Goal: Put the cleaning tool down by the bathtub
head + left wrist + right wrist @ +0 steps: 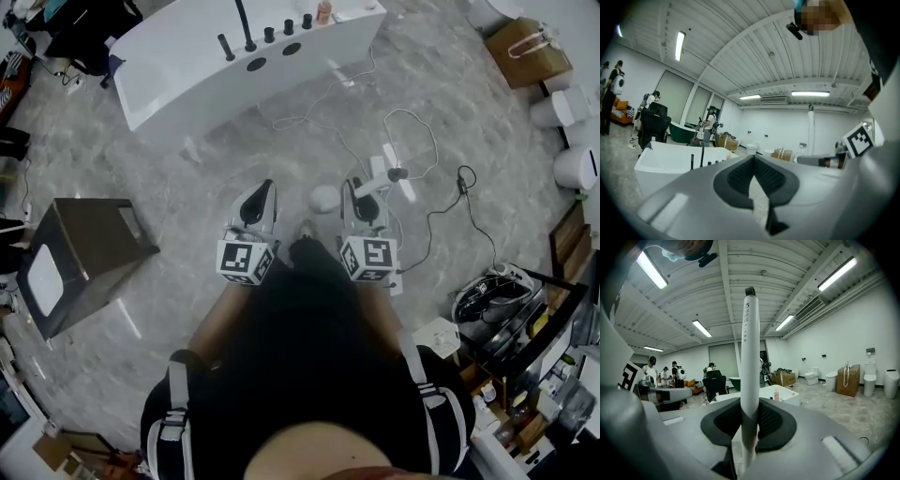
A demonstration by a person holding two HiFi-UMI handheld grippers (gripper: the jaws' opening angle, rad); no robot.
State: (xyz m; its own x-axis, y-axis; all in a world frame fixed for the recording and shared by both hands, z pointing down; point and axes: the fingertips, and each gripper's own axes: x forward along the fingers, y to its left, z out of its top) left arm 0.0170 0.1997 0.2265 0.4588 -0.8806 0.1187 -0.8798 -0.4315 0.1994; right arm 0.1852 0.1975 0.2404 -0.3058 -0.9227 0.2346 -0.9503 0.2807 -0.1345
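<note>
The only lettering is on the cleaning tool (pixel 749 348). In the right gripper view a short column of dark characters runs down its white handle just below the black tip, too small to read. The left marker cube (pixel 246 261) and right marker cube (pixel 367 258) carry black-and-white square patterns, not letters. Nothing else is legible.

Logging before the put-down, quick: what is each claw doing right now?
Left claw: closed, holding nothing.
Right claw: closed on the cleaning tool, gripping its white handle.
</note>
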